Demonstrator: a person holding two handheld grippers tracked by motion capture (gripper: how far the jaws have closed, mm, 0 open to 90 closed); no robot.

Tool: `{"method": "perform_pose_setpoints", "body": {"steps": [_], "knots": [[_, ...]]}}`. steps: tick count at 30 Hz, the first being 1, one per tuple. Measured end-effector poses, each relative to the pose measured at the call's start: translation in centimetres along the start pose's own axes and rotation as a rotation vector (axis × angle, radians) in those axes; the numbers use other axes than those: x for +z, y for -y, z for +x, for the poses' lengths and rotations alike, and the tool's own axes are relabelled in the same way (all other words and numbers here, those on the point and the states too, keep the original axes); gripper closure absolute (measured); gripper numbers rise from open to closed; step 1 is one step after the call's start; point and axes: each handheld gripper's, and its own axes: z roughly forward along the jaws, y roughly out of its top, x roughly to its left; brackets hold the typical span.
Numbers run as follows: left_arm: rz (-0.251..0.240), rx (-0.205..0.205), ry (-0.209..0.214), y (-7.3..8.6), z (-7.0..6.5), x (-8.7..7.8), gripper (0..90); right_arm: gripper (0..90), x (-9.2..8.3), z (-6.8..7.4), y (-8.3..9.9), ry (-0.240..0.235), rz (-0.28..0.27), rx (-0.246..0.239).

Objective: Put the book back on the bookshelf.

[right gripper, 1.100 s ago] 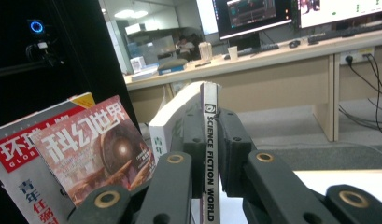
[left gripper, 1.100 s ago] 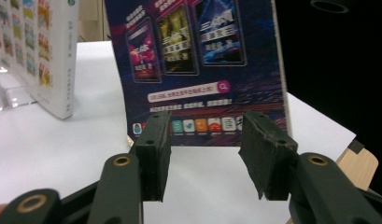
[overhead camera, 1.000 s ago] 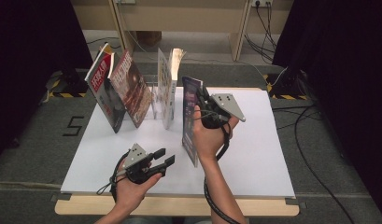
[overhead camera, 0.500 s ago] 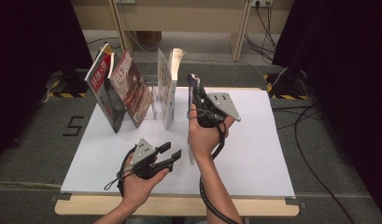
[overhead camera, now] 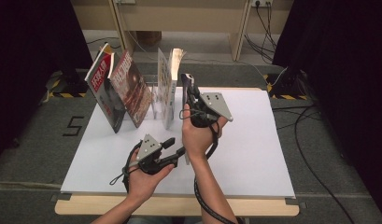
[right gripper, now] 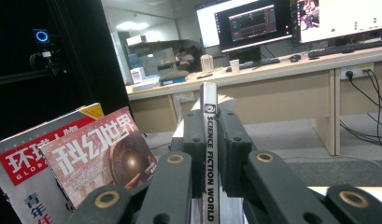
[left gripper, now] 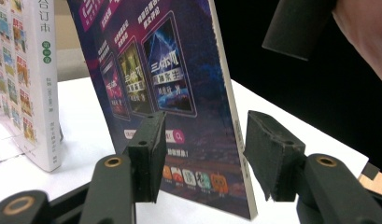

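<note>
The magazine point(overhead camera: 185, 100) stands upright on the table point(overhead camera: 254, 140), just right of the book rack point(overhead camera: 156, 100). The right gripper point(right gripper: 211, 154) is clamped on its spine at the top; the left gripper point(left gripper: 202, 154), jaws just opening, straddles the lower edge without pressing. I judge it thin, light and floppy, with a slippery cover, so hold it at the stiff spine

The high view looks forward and down from above the person's side onto the white table point(overhead camera: 254, 154), far enough back to take in the floor and desks beyond. The left gripper view sits low, just behind its jaws, looking up close at the cover of a standing magazine point(left gripper: 179, 93), with the table point(left gripper: 86, 140) under it. The right gripper view looks level along that same magazine's spine point(right gripper: 210, 154) toward leaning magazines point(right gripper: 86, 158) and distant desks.
</note>
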Motion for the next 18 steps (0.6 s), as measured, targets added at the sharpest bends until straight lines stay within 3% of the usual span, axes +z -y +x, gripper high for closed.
{"method": "perform_pose_setpoints", "body": {"steps": [11,18], "knots": [[-0.018,0.002,-0.006,-1.4,0.0,1.3,47.0,83.6,-0.1,0.5,0.2,-0.006,0.005,-0.003],[-0.014,0.028,-0.019,-1.8,-0.3,2.0,47.2,83.6,0.0,0.7,0.4,-0.005,0.007,-0.009]]}}
